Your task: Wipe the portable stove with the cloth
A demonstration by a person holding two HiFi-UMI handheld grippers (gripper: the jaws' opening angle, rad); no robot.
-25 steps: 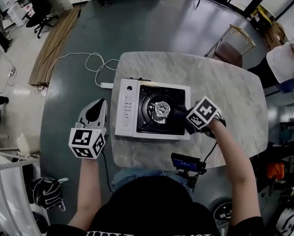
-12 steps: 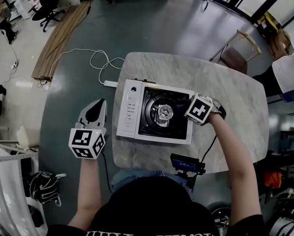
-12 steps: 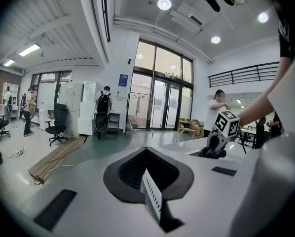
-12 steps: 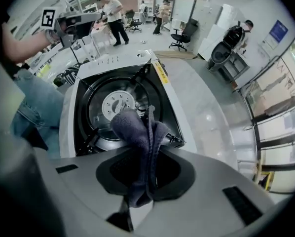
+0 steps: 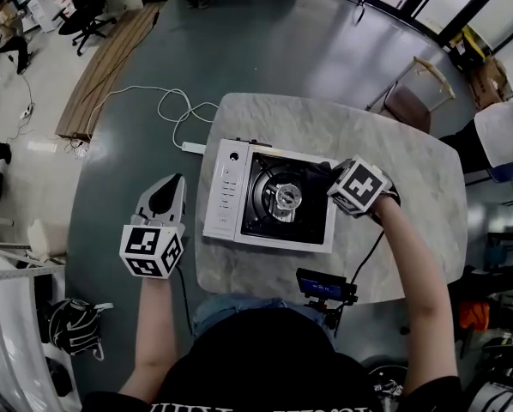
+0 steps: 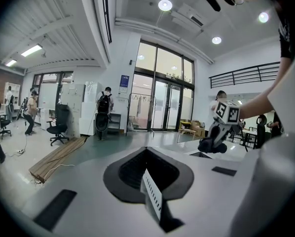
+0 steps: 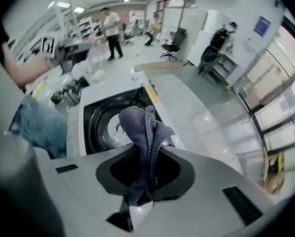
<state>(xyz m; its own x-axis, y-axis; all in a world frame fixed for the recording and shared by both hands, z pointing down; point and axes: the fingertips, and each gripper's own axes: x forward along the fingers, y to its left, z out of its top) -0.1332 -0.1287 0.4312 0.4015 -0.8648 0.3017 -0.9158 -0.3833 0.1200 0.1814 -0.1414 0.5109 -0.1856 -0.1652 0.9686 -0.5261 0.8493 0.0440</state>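
The white portable stove (image 5: 225, 197) with its black burner well (image 7: 100, 122) sits on the marble table (image 5: 411, 161). My right gripper (image 5: 329, 178) is shut on a dark grey-blue cloth (image 7: 143, 127). It holds the cloth (image 5: 318, 171) over the stove's back right corner, beside the burner (image 5: 284, 197). In the right gripper view the cloth bunches up out of the jaws above the black well. My left gripper (image 5: 172, 185) hangs off the table's left side, away from the stove, shut with nothing in it. From the left gripper view I see the right gripper (image 6: 214, 141) with the cloth over the stove.
A small screen on a mount (image 5: 323, 285) is clamped at the table's near edge. A power strip with a white cable (image 5: 186, 148) lies on the floor to the left. A chair (image 5: 408, 90) stands behind the table, and a person's sleeve (image 5: 503, 131) shows at far right.
My right gripper has carried the cloth from the stove's front right edge back toward its back right corner. The left gripper has stayed where it was.
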